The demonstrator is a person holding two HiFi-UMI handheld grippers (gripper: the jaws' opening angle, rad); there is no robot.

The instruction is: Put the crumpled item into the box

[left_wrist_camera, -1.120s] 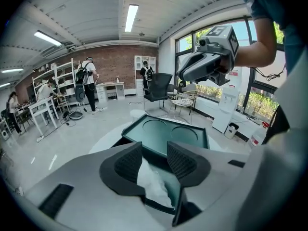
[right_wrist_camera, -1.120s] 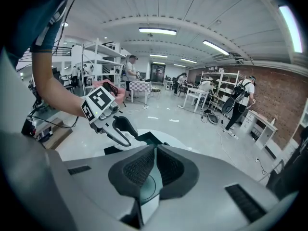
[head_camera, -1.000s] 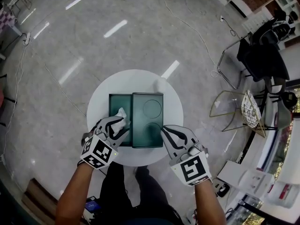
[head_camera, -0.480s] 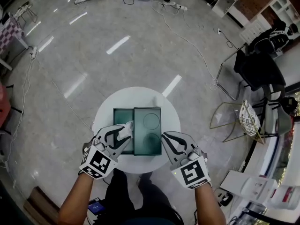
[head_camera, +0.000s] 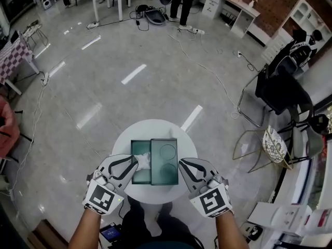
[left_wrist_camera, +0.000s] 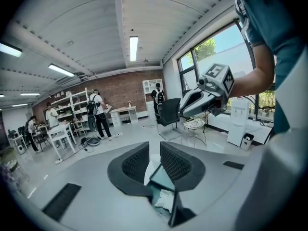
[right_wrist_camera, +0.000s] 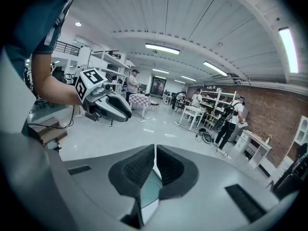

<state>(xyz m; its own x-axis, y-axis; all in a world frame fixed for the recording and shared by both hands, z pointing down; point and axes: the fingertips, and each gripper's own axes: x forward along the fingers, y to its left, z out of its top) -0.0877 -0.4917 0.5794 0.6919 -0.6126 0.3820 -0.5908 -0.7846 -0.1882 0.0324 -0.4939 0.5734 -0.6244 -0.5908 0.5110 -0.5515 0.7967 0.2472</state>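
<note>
Head view shows you the crumpled item (head_camera: 143, 160) lying inside the open left half of the box (head_camera: 139, 145). In this picture it is just ahead of your left gripper (head_camera: 136, 163), but the left gripper view puts it well below the tips. The left jaws have just been closing; they stand a little apart, with nothing between them. Your right gripper (head_camera: 182, 165) is farther away, beside the lid (head_camera: 165, 162), its jaws together and empty. The box sits on a round white table (head_camera: 155, 130) over a shiny grey floor (head_camera: 104, 87).
</note>
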